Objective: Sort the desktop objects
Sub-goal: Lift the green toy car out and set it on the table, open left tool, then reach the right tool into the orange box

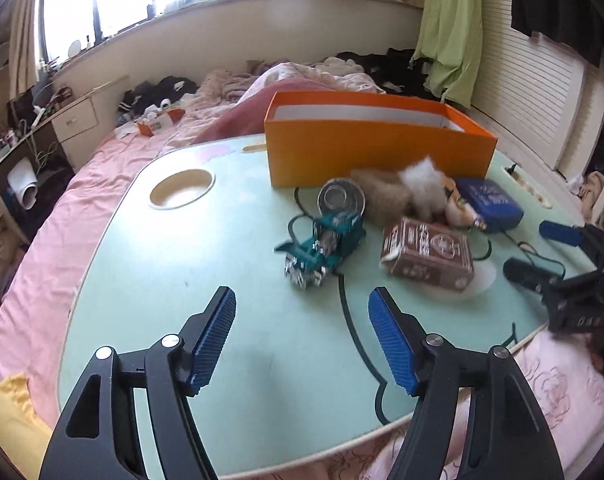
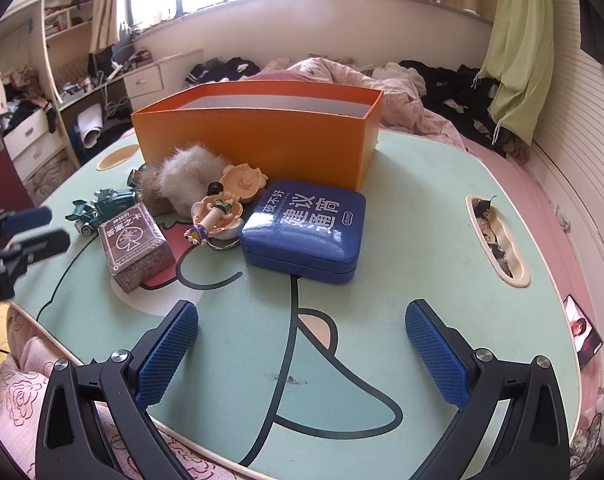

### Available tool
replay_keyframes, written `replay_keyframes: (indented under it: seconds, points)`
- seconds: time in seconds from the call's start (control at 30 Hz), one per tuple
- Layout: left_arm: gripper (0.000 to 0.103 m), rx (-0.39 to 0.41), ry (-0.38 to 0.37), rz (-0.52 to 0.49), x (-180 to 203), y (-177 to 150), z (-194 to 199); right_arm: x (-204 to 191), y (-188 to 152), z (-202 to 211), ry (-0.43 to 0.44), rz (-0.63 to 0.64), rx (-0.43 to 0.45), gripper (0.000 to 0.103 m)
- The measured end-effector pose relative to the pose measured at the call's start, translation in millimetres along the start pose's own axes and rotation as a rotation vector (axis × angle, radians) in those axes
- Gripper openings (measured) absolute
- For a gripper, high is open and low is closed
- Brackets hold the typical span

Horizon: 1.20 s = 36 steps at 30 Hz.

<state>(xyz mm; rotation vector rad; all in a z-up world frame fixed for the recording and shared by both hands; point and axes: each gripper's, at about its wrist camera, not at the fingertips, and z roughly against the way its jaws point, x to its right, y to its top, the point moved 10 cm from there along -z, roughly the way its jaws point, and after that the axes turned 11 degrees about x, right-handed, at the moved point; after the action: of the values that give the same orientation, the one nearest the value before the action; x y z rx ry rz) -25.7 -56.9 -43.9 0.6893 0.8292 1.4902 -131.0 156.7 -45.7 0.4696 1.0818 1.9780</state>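
Lower left of the left wrist view, the left gripper [image 1: 302, 312] hangs wide and empty over the smooth green table [image 1: 221, 272]. Mid-frame sit a shiny teal toy car [image 1: 322, 248], a brown card box [image 1: 428, 256], then a fluffy fur ball [image 2: 181, 176] and glossy blue case [image 2: 302, 232] before the orange cardboard box [image 2: 261, 136]. The right gripper [image 2: 302, 336] gapes empty below.
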Motion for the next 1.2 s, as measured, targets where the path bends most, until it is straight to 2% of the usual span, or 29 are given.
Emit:
replay_keyframes:
  seconds: [0.03, 0.13, 0.27, 0.3, 0.43, 0.67, 0.77, 0.83, 0.93, 1.03, 1.07, 1.13, 1.17, 1.2]
  points:
    - [0.071, -0.012, -0.005, -0.009, 3, -5, -4, 0, 0, 0, 0.0, 0.0, 0.0, 0.103]
    - [0.082, 0.03, -0.01, 0.028, 10, -6, -9, 0, 0, 1, 0.0, 0.001, 0.001, 0.103]
    - [0.089, 0.122, -0.005, 0.018, 18, -4, -7, 2, 0, 0, 0.002, 0.0, 0.0, 0.103]
    - [0.094, 0.13, -0.013, 0.015, 19, -4, -6, 2, 0, 0, 0.001, 0.001, -0.001, 0.103]
    - [0.103, 0.128, -0.011, 0.027, 13, -4, -8, 2, 1, 0, 0.0, 0.0, -0.001, 0.103]
    - [0.103, 0.137, -0.007, 0.031, 16, -4, -8, 6, 2, 4, 0.01, -0.013, 0.0, 0.101]
    - [0.103, 0.137, -0.006, 0.031, 17, -4, -8, 9, 19, 7, 0.067, -0.096, -0.006, 0.1]
    - [0.103, 0.137, -0.006, 0.031, 16, -4, -9, 9, 46, 13, 0.11, -0.143, 0.028, 0.1]
    - [0.103, 0.137, -0.006, 0.031, 16, -4, -8, 2, 94, 11, 0.115, -0.105, 0.048, 0.099]
    - [0.103, 0.138, -0.006, 0.03, 16, -4, -8, -16, 140, -19, 0.12, -0.021, -0.006, 0.086]
    - [0.103, 0.137, -0.006, 0.031, 16, -4, -8, -20, 146, -29, 0.115, 0.0, -0.034, 0.081]
    - [0.103, 0.138, -0.006, 0.031, 16, -4, -8, -30, 154, -69, 0.108, 0.037, -0.146, 0.066]
    - [0.103, 0.138, -0.006, 0.031, 16, -4, -8, -31, 156, -87, 0.097, 0.039, -0.194, 0.053]
    - [0.103, 0.139, -0.007, 0.031, 16, -4, -8, -31, 155, -101, 0.086, 0.037, -0.232, 0.046]
